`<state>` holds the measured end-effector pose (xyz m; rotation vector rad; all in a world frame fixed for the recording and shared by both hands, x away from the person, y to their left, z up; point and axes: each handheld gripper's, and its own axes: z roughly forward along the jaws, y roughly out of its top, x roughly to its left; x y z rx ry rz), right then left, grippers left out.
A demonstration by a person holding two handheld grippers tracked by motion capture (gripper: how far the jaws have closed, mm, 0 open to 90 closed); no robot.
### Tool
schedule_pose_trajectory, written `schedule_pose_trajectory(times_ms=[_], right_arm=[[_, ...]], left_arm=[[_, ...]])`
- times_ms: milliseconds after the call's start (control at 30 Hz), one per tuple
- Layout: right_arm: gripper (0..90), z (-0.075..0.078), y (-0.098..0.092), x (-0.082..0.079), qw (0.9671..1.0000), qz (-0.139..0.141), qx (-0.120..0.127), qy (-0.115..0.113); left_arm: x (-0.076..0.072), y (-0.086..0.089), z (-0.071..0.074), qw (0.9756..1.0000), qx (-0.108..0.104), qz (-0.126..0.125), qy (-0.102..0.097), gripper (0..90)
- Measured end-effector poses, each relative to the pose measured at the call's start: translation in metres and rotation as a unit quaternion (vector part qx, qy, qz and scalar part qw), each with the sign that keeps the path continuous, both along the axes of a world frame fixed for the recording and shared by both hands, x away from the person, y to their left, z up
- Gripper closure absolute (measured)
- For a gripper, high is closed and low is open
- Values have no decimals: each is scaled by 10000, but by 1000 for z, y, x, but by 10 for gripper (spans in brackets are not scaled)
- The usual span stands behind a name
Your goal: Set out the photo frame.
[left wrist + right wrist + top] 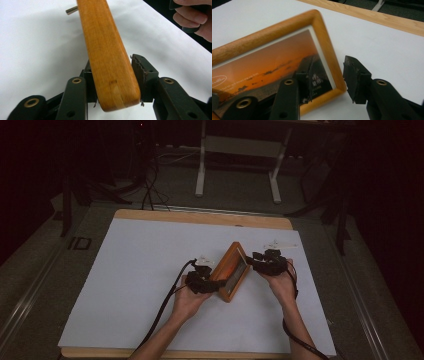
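A: Start at the left. What is the left gripper point(113, 83) doing?

B: Its jaws are pressed onto one edge of the orange-brown wooden picture frame with the sunset print point(230, 270), pinching the rounded rail between the two pads. From its own camera the rail point(107, 55) runs up and away, clamped near its end.

A: And the frame itself?

B: It stands tilted on the white sheet that covers the wooden table point(150, 270), lifted on its left edge, in the middle between the two hands.

A: Then the right side?

B: The right gripper point(325, 77) sits at the frame's right corner. Its jaws are spread: one lies over the glass and print, the other hangs just outside the wooden rail point(329, 62), so the rail is between them but not yet clamped.

A: So which step is this?

B: I'd judge the frame is being taken up by both edges, the left already held. The next move calls for shutting the right jaws squarely on the rail, not the glass, while the left keeps the frame steady.
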<state>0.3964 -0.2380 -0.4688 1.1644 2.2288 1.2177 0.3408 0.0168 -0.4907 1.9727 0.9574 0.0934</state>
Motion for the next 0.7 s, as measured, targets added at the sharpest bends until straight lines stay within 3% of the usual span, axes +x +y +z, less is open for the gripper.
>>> schedule_pose_trajectory(times_ms=[300,700], right_arm=[[549,4,-11,-8,9999,21,-41,-105],[539,6,-28,-19,9991,175,-344,-192]], left_arm=[[-1,-8,3,10000,25,6,-78,647],[-4,-15,5,9997,90,-65,-222,664]])
